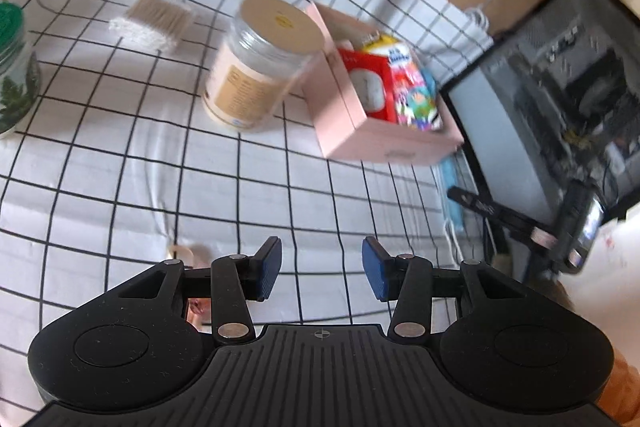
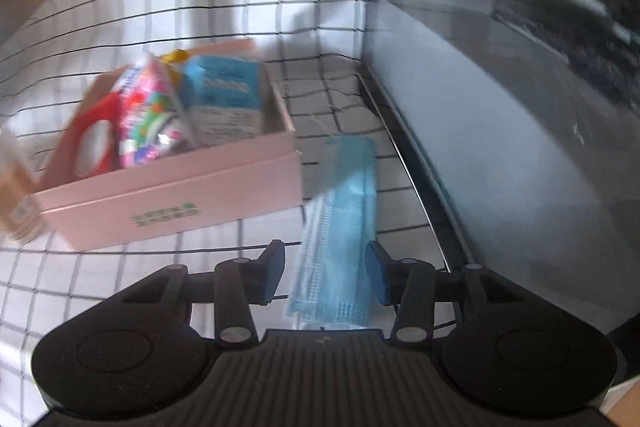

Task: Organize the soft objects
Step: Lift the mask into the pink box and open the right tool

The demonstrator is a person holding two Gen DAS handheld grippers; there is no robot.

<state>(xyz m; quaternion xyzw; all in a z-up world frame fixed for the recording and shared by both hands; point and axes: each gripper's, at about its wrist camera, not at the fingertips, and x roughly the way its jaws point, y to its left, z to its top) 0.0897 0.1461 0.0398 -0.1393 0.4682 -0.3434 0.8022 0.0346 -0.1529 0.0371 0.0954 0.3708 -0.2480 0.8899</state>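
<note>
A white cloth with a black grid covers the worktop (image 1: 120, 163), with a tan wall behind and a glass-sided computer case (image 1: 560, 99) at the right edge. From the left in the left wrist view stand one green-lidded jar (image 1: 12, 67), one loose bundle of cotton swabs (image 1: 154, 23), one clear jar with a tan lid (image 1: 256, 67), and one pink box (image 1: 360, 131) that holds soft packets: a red one (image 1: 370, 83), a colourful one (image 2: 150, 115) and a blue one (image 2: 224, 103), with something yellow behind them that is too blurred to name. Just right of the box, between it and the case, lie blue face masks (image 2: 340, 227) flat on the cloth; they look like a thin stack, but the count cannot be told. The left gripper (image 1: 322, 275) hangs over bare cloth, its fingers wide apart and empty. The right gripper (image 2: 326, 275) is low over the near end of the masks, its fingers wide on either side of them and not clearly touching. The step in hand seems to be picking up the masks for the box. To do it well, the fingers should go down to the cloth so that they catch the whole stack rather than the top layer, close across the narrow width, and lift straight up, clear of the box wall and the case.
</note>
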